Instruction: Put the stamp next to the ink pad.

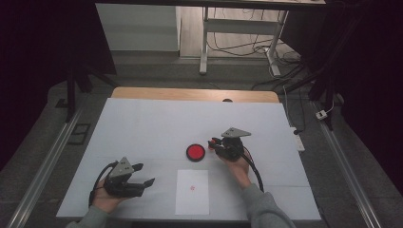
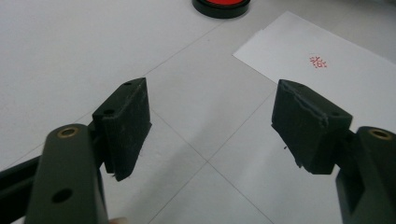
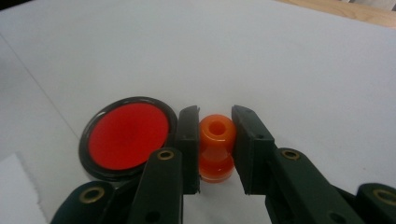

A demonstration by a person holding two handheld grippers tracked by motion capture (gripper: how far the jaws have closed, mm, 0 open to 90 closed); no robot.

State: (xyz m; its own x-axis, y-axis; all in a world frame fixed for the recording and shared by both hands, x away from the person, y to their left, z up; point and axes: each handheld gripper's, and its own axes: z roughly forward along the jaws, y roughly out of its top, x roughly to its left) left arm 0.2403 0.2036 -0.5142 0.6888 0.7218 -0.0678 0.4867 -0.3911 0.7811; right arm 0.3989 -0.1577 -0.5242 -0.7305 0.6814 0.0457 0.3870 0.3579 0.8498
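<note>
**Stamp held beside the ink pad, paper waiting**

Farthest left of the ink pad (image 1: 195,152), the left tool (image 1: 142,175) sits low over the white surface (image 1: 142,123) with its jaws wide apart and nothing between them. In the left gripper view it looks across bare surface towards the sheet of paper (image 2: 322,70), which already carries a small red mark (image 2: 318,61).

The paper (image 1: 192,192) lies just nearer the person than the ink pad, apart from it. The pad is round, black-rimmed, with a red face open to the air.

Just right of the ink pad, the right tool (image 1: 215,142) is clamped on an orange stamp (image 3: 216,147), gripping it by its narrow waist. In the right gripper view the stamp stands upright beside the pad's rim (image 3: 173,122), close to it.

Risks, as I judge them: the stamp is smooth and rounded, so a loose squeeze could let it twist or slide down between the jaws. Coming down on the pad's rim rather than its red face would ink it unevenly or nudge the pad. The paper is unweighted, and the left tool is not holding it, so it may lift or shift with the stamp.

Hard to make out: the stamp's base is hidden, so whether it rests on the surface or hangs above it I cannot tell. The red mark is too small to read.
</note>
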